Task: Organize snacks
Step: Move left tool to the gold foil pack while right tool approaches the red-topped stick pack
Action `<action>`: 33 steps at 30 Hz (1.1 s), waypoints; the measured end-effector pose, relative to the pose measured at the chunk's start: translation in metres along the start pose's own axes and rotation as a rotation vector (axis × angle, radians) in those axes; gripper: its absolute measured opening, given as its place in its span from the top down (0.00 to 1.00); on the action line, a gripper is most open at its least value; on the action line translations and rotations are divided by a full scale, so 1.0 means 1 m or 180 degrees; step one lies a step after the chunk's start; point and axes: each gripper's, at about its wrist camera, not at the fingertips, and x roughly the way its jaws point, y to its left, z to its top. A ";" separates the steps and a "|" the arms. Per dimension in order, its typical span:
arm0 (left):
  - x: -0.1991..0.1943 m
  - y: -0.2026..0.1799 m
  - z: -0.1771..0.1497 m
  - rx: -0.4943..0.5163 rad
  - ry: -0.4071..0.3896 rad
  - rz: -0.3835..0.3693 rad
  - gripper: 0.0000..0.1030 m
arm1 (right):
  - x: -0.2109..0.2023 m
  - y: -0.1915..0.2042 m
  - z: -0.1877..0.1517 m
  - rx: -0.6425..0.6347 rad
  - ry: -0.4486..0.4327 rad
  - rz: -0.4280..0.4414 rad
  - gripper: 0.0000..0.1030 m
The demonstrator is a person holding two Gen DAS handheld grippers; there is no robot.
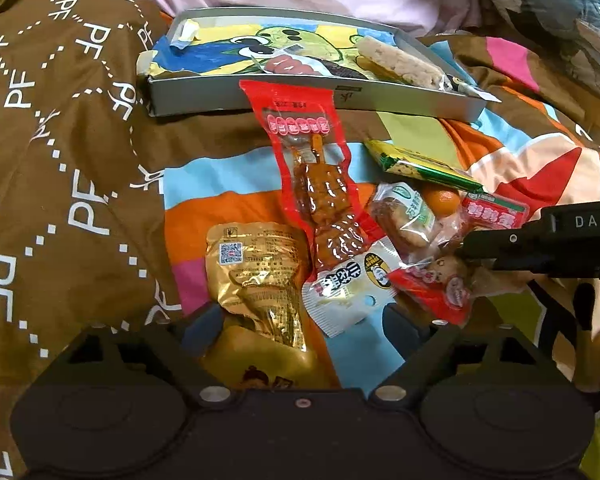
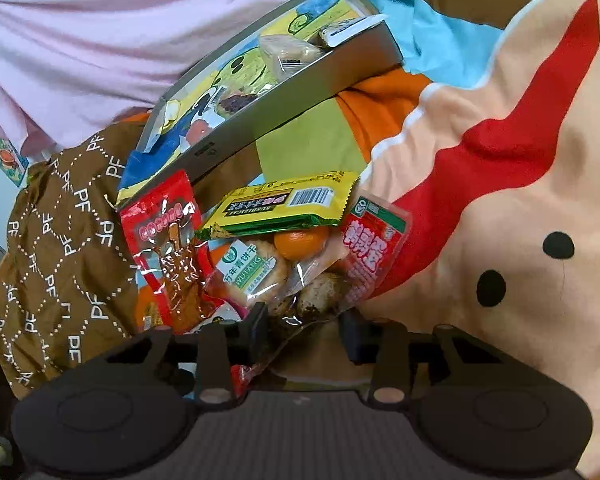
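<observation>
Left wrist view looks down on a pile of snacks lying on a patterned quilt [image 1: 80, 140], with a shallow grey box [image 1: 300, 98] just behind the pile. The left gripper [image 1: 296, 324] has its jaws spread wide with nothing pinched; a gold foil pouch [image 1: 260, 280] lies by its left finger and the lower end of a long red skewer pack [image 1: 320, 184] sits between the fingers. That red pack leans its top edge against the box's front wall. Inside the box rest a pale rice cracker bar [image 1: 400, 62] and a small red-and-white packet [image 1: 290, 65]. Beside the skewer pack are a yellow-green bar wrapper [image 1: 420, 164], a clear biscuit pack [image 1: 404, 216], a small orange [image 1: 442, 200] and a red packet with white characters [image 1: 494, 212]. The right gripper [image 1: 470, 252] reaches in from the right edge. From the right wrist view its jaws stand narrowed around a clear bag of brownish round snacks [image 2: 320, 292], the fingers close on both sides; I cannot tell whether the pads press it
</observation>
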 end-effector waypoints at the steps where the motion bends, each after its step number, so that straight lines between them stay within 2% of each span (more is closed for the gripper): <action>1: -0.001 0.001 0.000 -0.0019 -0.0002 -0.0030 0.16 | -0.001 0.000 0.000 0.0002 0.0014 0.0015 0.63; 4: -0.002 0.000 -0.001 -0.0067 -0.0006 -0.0154 0.16 | -0.008 0.002 -0.002 0.0032 0.0080 0.0141 0.72; 7: -0.002 0.000 -0.001 -0.0064 -0.0007 -0.0165 0.17 | -0.011 0.004 -0.006 0.0000 0.0150 0.0221 0.72; 9: -0.001 0.001 -0.001 -0.0101 -0.0011 -0.0133 0.19 | -0.006 0.004 -0.007 -0.0021 0.0199 0.0217 0.70; 13: 0.003 0.001 0.000 -0.0100 0.0008 0.0074 0.25 | 0.003 -0.001 -0.006 0.0129 0.0247 0.0362 0.52; 17: 0.004 -0.007 0.000 0.0132 0.0067 0.0229 0.27 | 0.012 -0.001 -0.006 0.0053 0.0213 0.0381 0.50; 19: 0.004 -0.011 -0.001 0.0249 0.0096 0.0295 0.28 | 0.015 0.000 -0.007 0.0024 0.0202 0.0380 0.51; 20: 0.004 -0.011 -0.001 0.0273 0.0105 0.0315 0.31 | 0.016 0.000 -0.006 0.0018 0.0203 0.0367 0.57; 21: 0.004 -0.010 0.000 0.0269 0.0114 0.0322 0.32 | 0.015 -0.001 -0.007 0.0017 0.0207 0.0370 0.58; 26: -0.001 -0.001 0.001 0.0076 0.0122 0.0289 0.50 | 0.007 0.001 -0.005 -0.0005 0.0142 0.0443 0.69; 29: -0.003 0.002 -0.001 -0.0051 0.0122 0.0243 0.50 | 0.004 0.009 -0.005 -0.0129 0.0103 0.0463 0.71; 33: -0.007 -0.004 -0.005 -0.0067 0.0174 0.0217 0.50 | -0.005 0.020 -0.007 -0.0323 0.0071 0.0459 0.72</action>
